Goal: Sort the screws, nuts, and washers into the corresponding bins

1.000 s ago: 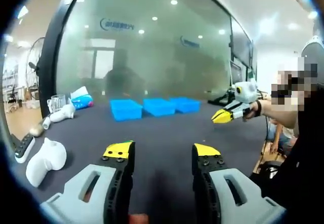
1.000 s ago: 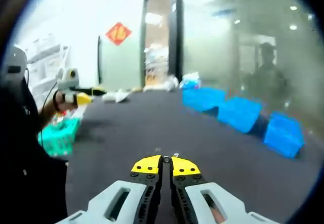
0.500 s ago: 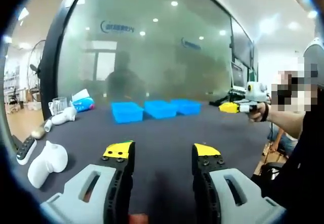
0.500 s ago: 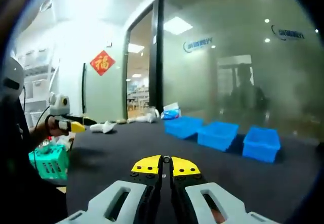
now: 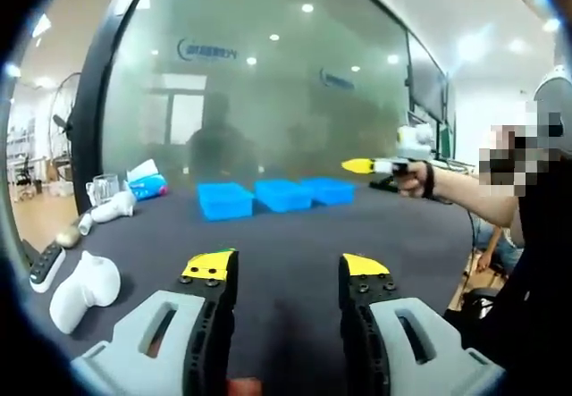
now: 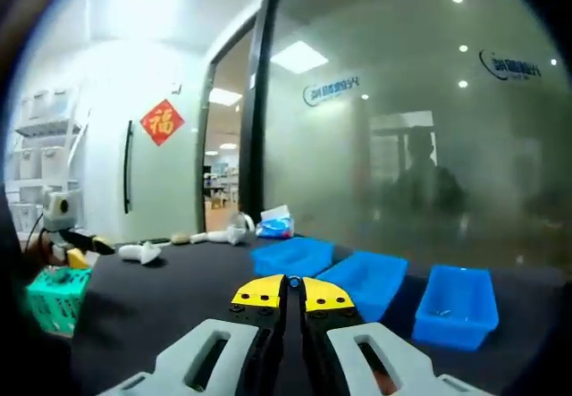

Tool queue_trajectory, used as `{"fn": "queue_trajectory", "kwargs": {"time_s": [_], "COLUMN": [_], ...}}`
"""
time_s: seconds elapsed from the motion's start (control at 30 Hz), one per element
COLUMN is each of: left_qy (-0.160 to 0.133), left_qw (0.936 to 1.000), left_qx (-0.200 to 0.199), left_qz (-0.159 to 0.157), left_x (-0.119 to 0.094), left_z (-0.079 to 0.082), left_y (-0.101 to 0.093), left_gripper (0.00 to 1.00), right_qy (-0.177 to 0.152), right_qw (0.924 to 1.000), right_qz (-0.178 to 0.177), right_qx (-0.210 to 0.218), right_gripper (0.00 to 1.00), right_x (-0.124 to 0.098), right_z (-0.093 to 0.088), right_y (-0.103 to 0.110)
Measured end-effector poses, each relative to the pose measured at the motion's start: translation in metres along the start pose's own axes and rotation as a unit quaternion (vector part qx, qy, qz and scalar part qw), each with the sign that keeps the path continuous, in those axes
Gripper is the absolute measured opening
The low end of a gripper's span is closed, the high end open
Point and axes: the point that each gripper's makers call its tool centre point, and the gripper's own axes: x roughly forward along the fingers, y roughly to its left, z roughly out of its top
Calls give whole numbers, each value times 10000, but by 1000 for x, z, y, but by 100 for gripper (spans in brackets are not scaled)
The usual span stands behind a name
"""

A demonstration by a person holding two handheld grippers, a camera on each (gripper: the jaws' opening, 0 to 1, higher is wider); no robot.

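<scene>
My left gripper (image 5: 286, 271) hangs low over the dark tabletop (image 5: 286, 226), jaws apart with nothing between them. My right gripper (image 6: 293, 290) has its yellow tips pressed together; a small dark speck sits at the seam, and I cannot tell whether it is a held part or the hardware itself.

The three blue bins (image 5: 273, 190) stand in a row at 12 o'clock in the left gripper view, near the glass wall. In the right gripper view they (image 6: 371, 280) lie just ahead, running from 12 toward 3 o'clock, the nearest one (image 6: 456, 305) open toward me with faint specks on its floor.

Change noted: over the last second my right gripper has swung. In the left gripper view it (image 5: 357, 165) was low at 3 o'clock with tips angled down; now it is raised and reaches level toward the bins. Its own view agrees: the bins were off at 2 o'clock and far, and now sit close ahead. The left gripper view has barely shifted, so my left hand has held station.

I judge this as a carry toward the bins, with sorting at an early stage. No loose screws, nuts or washers can be made out on the tabletop.

Other items: a green basket (image 6: 55, 296) at 9 o'clock in the right gripper view; white objects (image 5: 80, 287) at 8 o'clock in the left gripper view.
</scene>
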Motion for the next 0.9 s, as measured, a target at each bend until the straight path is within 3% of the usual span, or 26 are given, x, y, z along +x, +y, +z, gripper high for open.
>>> {"fn": "queue_trajectory", "kwargs": {"time_s": [0.47, 0.67, 0.9], "left_qy": [-90, -105, -97], "left_qw": [9998, 9998, 9997], "left_qx": [-97, -122, -123], "left_qz": [137, 148, 193], "left_x": [1, 1, 0], "left_z": [2, 2, 2], "left_y": [7, 7, 10], "left_gripper": [44, 44, 44], "right_qy": [736, 927, 1056], "right_qw": [9961, 9940, 9922], "right_qz": [-411, -565, -659], "right_qx": [-262, -116, -86], "right_gripper": [4, 4, 4], "right_x": [97, 122, 130], "right_z": [-14, -26, -37], "right_y": [-63, -81, -91]}}
